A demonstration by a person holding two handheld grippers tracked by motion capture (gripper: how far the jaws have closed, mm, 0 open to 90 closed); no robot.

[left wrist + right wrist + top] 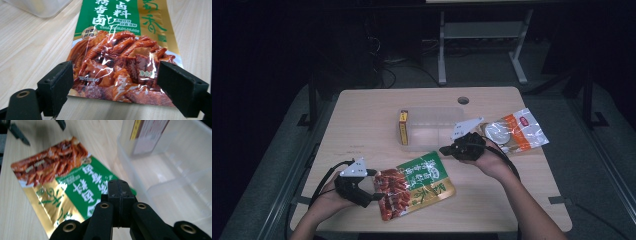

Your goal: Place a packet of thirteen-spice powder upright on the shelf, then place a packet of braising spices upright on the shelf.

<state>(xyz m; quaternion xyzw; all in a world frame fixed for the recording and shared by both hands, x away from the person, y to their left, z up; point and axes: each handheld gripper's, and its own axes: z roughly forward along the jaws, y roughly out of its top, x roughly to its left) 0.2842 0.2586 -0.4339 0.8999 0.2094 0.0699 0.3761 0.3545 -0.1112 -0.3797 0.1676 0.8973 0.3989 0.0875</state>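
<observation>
A green, gold and red snack bag (417, 182) lies flat on the wooden table (362, 115), near the front edge. My left gripper (376, 186) is open at the bag's left end. In the left gripper view the two black jaws of my left gripper (117, 87) stand wide apart on either side of the snack bag (117, 65), at its red picture end. My right gripper (443, 149) is shut on nothing and hovers between the bag's far corner and the clear container (432, 131). In the right gripper view, my right gripper (119, 195) has its jaws pressed together above the snack bag (62, 185).
The clear plastic container (172, 172) holds a yellow and red box (403, 128) standing against its left wall. An orange and white packet (516, 132) lies right of the container. A round cable hole (463, 100) sits near the table's far edge.
</observation>
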